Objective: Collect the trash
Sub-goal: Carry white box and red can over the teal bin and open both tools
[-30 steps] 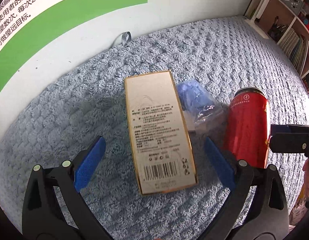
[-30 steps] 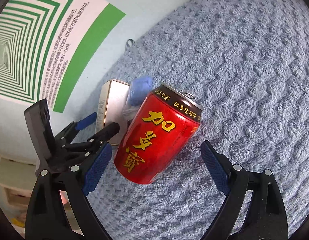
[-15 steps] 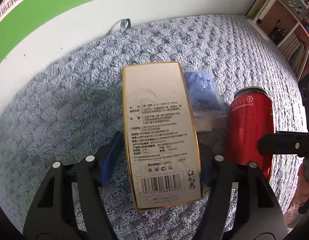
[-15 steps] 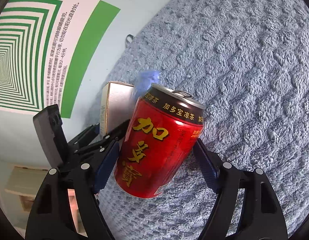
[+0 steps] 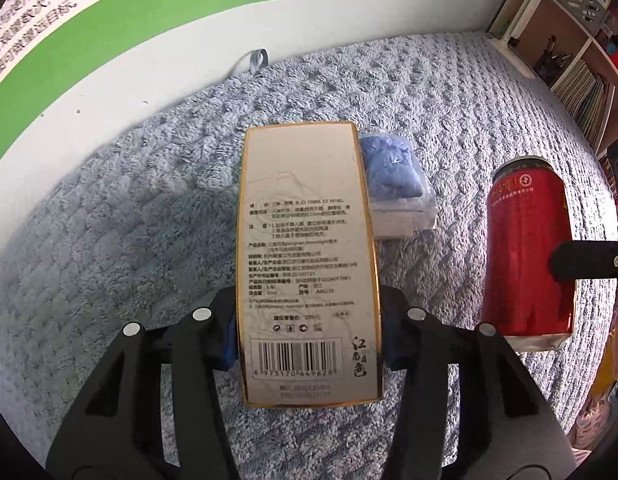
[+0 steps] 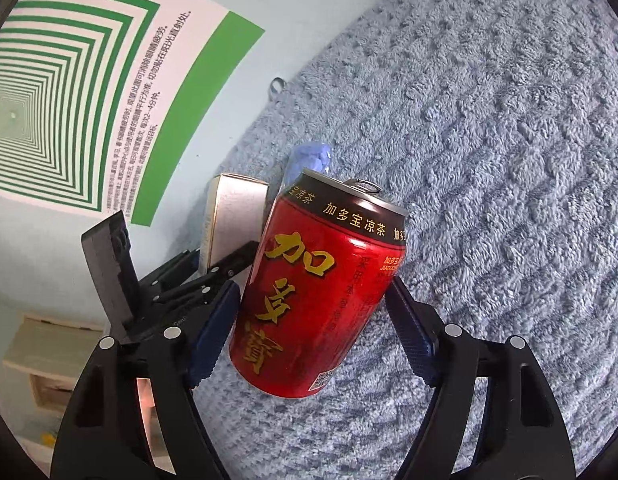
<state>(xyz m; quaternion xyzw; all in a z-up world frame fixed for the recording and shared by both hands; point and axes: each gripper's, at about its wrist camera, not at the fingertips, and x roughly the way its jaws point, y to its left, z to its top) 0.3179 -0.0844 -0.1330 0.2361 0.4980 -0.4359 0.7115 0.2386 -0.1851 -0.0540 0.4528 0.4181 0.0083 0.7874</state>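
The left wrist view is directed steeply down along its tongs, close over the box. The right wrist view is angled leftward, close on the can. Box, can and blue fleece are shared.

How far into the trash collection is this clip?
Early. Nothing visibly binned yet. In hand: the left gripper is shut on the beige gold-edged cardboard box, and the right gripper is shut on the red drink can. Left: the clear plastic bag of blue material lies on the grey-blue towel.

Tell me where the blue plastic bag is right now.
Left wrist view: the blue plastic bag lies on the grey towel, right of the held box, left of the red can.
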